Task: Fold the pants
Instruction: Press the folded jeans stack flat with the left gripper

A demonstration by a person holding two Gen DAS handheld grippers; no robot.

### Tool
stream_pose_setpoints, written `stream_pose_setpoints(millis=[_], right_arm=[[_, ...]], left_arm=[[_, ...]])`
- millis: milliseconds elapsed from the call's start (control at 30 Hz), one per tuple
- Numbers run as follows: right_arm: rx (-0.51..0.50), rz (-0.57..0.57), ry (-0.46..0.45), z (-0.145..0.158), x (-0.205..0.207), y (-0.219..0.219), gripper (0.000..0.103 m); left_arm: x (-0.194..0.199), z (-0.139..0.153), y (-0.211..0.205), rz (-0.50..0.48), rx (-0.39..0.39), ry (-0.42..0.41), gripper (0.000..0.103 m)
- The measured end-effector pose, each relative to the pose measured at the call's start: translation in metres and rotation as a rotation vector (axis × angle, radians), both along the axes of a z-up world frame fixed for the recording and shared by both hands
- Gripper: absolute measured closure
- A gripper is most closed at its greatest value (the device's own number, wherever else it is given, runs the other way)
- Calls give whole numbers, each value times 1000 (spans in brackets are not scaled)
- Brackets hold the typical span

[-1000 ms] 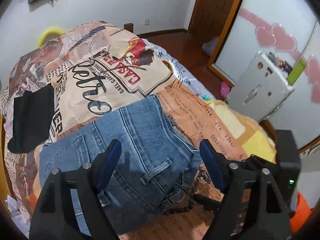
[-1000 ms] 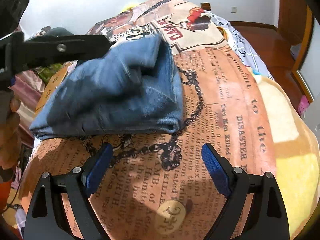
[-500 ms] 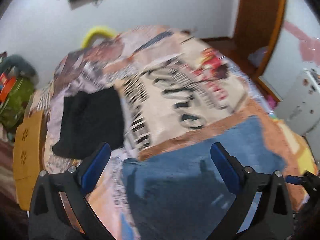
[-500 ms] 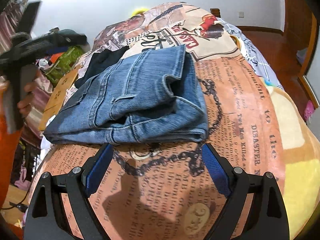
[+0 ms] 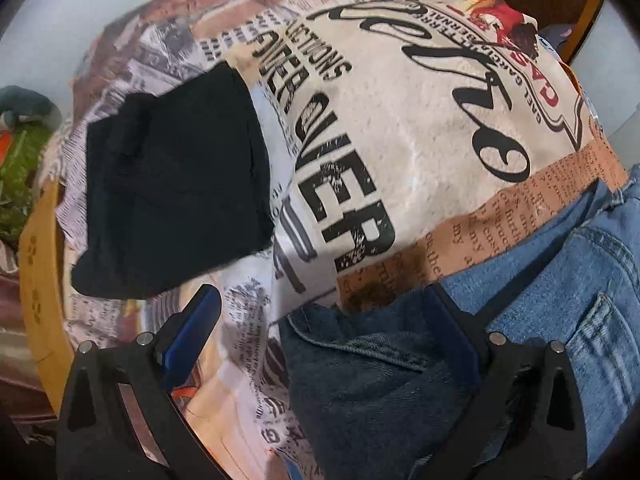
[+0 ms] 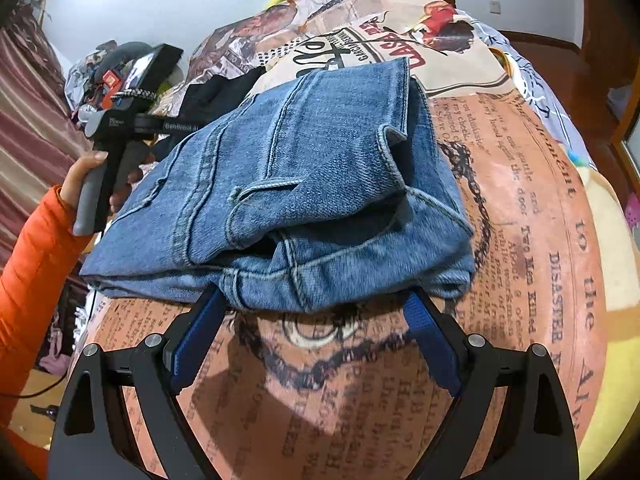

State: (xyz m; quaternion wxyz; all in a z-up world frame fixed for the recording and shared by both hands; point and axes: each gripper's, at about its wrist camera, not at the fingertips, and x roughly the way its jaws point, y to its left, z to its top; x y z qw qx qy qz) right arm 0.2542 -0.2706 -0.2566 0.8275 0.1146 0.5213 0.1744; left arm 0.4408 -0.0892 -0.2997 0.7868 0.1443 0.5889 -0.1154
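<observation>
Two grippers frame the scene, and the folded jeans (image 6: 288, 200) serve as the landmark for everything else. Nearest the right-wrist camera, the right gripper (image 6: 316, 312) stands with its blue pads spread wide, empty, its tips just at the near edge of the jeans; that placement looks meant to square up or steady the bundle rather than to lift it. The jeans themselves lie on the printed bedspread (image 6: 520, 240) as a compact stack of several layers, waistband and belt loop on top, so the fold seems close to finished.

Beyond the jeans on their left side, a hand (image 6: 86, 184) in an orange sleeve (image 6: 32, 264) holds the left gripper's handle. Seen from its own camera, the left gripper (image 5: 320, 320) points steeply down, jaws wide apart and holding nothing, one pad over the bedspread and the other over the denim (image 5: 520, 320) at the jeans' corner. Probably it is lined up to pinch or tidy that edge.

Farther than the jeans, a black garment (image 5: 168, 196) lies flat on the bedspread, well apart, likely set aside already.
</observation>
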Motion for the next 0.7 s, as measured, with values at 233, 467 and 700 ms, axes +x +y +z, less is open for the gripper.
stream_pose_setpoints(millis=[233, 467, 700], right_arm=[[-19, 23, 0, -1, 16, -7, 14], [-90, 0, -44, 3, 45, -11, 14], [-123, -41, -86, 14, 47, -19, 15]], left_arm=[[-17, -3, 27, -8, -36, 30, 1], [-63, 7, 63, -11, -71, 47, 1], [-124, 28, 76, -6, -157, 59, 1]])
